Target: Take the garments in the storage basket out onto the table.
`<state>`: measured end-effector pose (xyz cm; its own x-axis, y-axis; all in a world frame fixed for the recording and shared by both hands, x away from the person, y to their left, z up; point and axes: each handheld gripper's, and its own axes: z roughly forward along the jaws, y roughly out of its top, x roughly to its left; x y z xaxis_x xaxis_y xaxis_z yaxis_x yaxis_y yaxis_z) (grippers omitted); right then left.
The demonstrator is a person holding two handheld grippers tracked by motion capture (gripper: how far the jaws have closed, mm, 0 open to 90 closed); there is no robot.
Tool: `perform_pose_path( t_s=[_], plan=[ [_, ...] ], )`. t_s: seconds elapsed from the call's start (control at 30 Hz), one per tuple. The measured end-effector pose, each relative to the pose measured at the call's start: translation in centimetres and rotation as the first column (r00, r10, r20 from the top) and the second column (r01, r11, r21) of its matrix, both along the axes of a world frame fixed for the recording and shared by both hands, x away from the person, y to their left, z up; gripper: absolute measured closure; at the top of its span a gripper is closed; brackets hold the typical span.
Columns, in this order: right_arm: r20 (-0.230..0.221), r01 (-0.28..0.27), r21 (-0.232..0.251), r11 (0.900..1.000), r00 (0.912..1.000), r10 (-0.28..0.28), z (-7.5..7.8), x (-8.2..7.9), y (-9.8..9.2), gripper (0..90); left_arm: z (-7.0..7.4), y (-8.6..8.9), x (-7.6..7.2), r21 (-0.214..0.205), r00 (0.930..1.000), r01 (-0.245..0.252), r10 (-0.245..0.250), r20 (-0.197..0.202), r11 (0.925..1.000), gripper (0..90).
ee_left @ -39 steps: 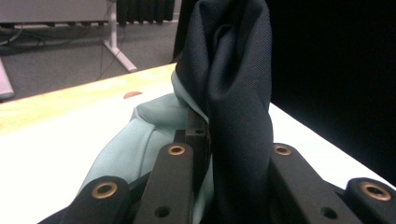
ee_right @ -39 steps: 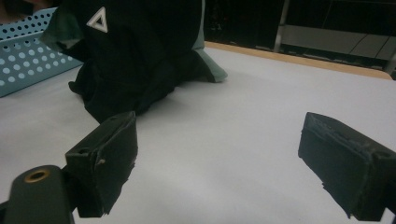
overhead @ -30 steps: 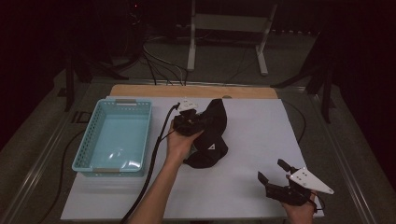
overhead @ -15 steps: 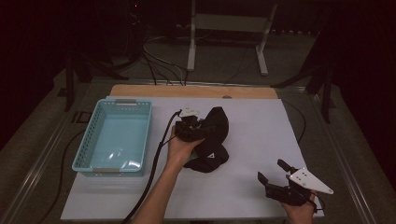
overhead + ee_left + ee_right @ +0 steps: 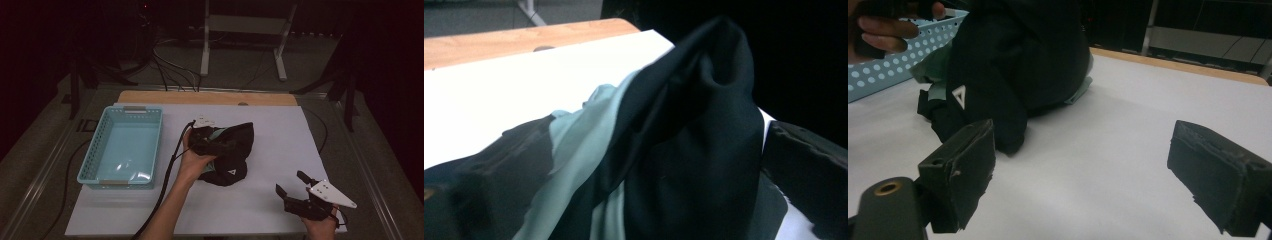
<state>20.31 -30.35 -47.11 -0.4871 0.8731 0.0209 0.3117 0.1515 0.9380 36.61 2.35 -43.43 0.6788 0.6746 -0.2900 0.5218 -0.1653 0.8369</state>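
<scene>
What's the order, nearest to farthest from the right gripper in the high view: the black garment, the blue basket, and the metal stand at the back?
From the right gripper, at the near right corner:
1. Black garment, mid-table, up and to its left.
2. Blue basket, at the table's left side.
3. Metal stand, on the floor beyond the table's far edge.

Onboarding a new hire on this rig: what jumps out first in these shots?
The black garment with a pale green lining is bunched mid-table, and the left gripper is on it, its jaws hidden in the cloth. The turquoise basket sits empty to its left. The right gripper waits wide open at the near right corner of the white table.
</scene>
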Motion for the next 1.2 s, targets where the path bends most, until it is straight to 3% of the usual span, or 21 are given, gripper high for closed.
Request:
perform_pose_path(
  t_s=[0.37,0.83,1.2],
  plan=[
    [0.0,-0.002,-0.001,1.0,1.0,0.002,0.0,0.0,0.1,11.8,0.2,0.7,-0.3,-0.007,0.9997,0.001,-0.001,0.025,1.0,0.0],
    [0.001,-0.003,0.0,1.0,1.0,0.003,0.0,0.0,0.1,11.8,0.8,2.0,-1.0,0.018,0.998,-0.028,0.027,0.057,0.9995,0.0],
    [0.0,-0.007,-0.003,1.0,1.0,0.007,-0.1,0.0,0.2,11.8,1.6,3.2,-2.2,0.078,0.9958,-0.03,0.023,0.089,0.9965,0.0]
  ],
)
